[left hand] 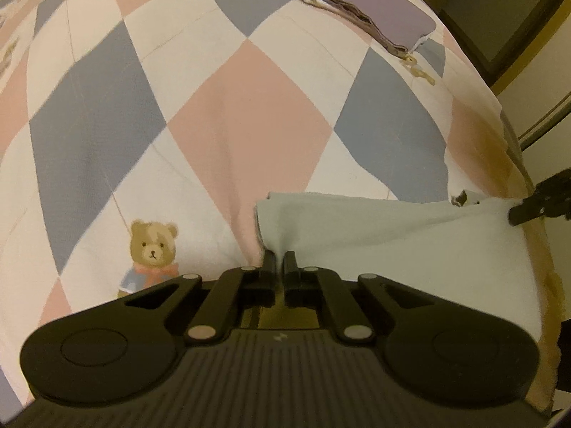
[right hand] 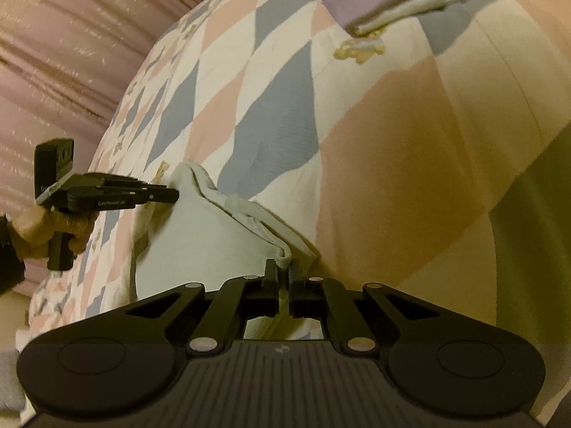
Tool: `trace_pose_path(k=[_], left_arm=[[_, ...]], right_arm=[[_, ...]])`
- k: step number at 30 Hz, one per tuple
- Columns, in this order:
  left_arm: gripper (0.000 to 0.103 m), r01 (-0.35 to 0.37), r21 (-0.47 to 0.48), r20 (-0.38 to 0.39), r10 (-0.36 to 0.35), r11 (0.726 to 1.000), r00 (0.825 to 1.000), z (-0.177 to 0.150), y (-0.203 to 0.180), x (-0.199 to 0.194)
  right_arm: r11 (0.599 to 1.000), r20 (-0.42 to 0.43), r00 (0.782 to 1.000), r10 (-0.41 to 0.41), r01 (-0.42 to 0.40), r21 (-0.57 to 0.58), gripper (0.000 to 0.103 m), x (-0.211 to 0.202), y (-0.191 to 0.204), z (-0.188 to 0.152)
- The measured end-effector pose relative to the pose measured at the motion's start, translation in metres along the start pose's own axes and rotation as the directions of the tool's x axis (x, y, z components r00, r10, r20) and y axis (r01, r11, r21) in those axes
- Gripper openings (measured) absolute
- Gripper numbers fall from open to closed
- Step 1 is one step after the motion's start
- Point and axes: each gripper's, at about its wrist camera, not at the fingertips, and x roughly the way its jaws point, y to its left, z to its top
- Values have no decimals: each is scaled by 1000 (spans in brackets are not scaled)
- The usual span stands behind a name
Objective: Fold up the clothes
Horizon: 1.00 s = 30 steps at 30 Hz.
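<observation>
Left wrist cam: left gripper [left hand: 280, 257] is pinching a corner of the pale garment [left hand: 392, 246] lying on a diamond-pattern quilt [left hand: 249, 114], w/ a folded purple cloth [left hand: 382, 14] beyond.

Right wrist cam: right gripper [right hand: 283, 267] is clamping what looks like the garment's hem, fingers closed.

Left gripper [left hand: 279, 260] pinching pale garment [left hand: 392, 246], checked quilt [left hand: 249, 114]
</observation>
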Motion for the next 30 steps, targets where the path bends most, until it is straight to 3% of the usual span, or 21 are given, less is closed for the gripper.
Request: trace_pose_path(k=[5,11,15,16,17,20,23,25,27,30], left_arm=[[2,-14,-32,9,15,999,1000,-3,4,0],[12,-70,-29,-17,69,997,997,-2,3,8],[11,-143,-56,-6,143,988,990,-5,11,-2],[11,-165,-45,0,165,985,986,-7,11,-9],[11,-187,-34,6,187,982,982,-9,10,-15],[13,-266,85,40,264,960,964,-23,-5,-37],[25,-336,270,101,321,902,942,-47,-35,-59],[35,-361,400,152,328,842,932,-69,-60,-67],[40,-379,530,204,319,759,925,-99,-85,-71],[42,-377,681,232,304,627,924,-144,-112,-63]], right_arm=[[994,51,999,12,-7,-107,4,-14,17,8],[999,-18,1000,-3,3,-39,4,7,-2,8],[999,-17,1000,-27,26,-26,7,5,-5,8],[999,-13,999,-50,50,-20,18,3,-7,7],[997,-8,997,-72,72,-16,21,0,-8,5],[989,14,990,-143,143,-35,20,-15,-8,-1],[971,44,979,-199,203,-130,20,-30,8,-11],[937,66,973,-220,230,-265,21,-39,33,-24],[879,76,972,-224,235,-414,22,-43,62,-44],[747,72,972,-223,218,-628,38,-36,107,-86]])
